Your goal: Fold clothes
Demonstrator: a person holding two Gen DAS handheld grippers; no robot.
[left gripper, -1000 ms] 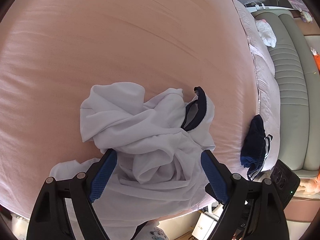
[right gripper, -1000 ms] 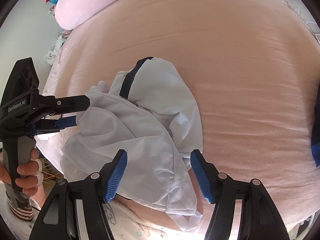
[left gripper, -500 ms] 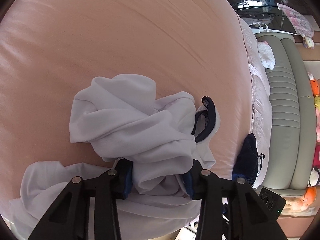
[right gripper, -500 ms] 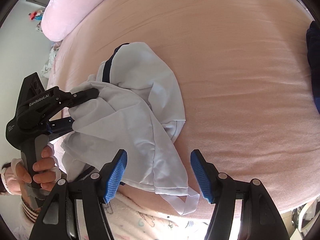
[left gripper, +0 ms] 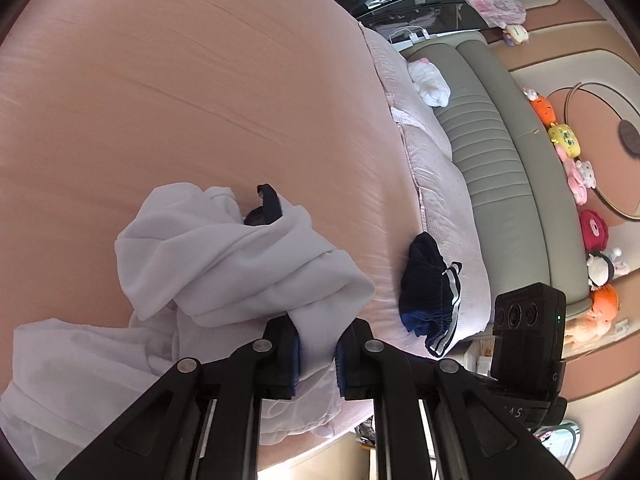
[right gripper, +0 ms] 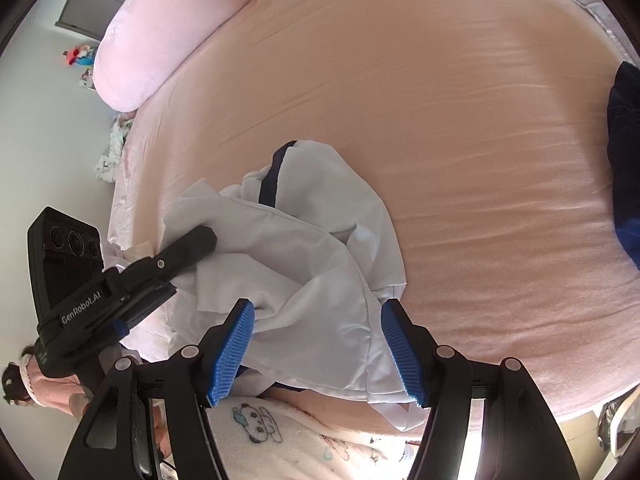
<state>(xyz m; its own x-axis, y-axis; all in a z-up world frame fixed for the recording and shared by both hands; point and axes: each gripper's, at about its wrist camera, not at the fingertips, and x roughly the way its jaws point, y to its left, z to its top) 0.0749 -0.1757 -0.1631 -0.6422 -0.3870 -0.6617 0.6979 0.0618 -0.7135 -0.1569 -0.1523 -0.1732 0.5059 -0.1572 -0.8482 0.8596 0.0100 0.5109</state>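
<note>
Left gripper (left gripper: 316, 354) closed since a second ago; bunch of white shirt (left gripper: 224, 264) now pinched, lifted off bed (left gripper: 180, 92) near its front edge. Right gripper (right gripper: 316, 344) held wide, empty, over shirt hem. Shirt crumpled, unfolded; spreading judged needed. Dark shorts (left gripper: 430, 292) at bed's right edge; pink pillow (right gripper: 160, 36) at far-left corner; grey headboard (left gripper: 492, 160) beyond.

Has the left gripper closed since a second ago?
Yes. The left gripper, open around the white shirt a second ago, now pinches a fold of it near the edge of the pink bed.

Bedroom: bed (left gripper: 200, 80) (pink pillow (right gripper: 160, 40)).
</note>
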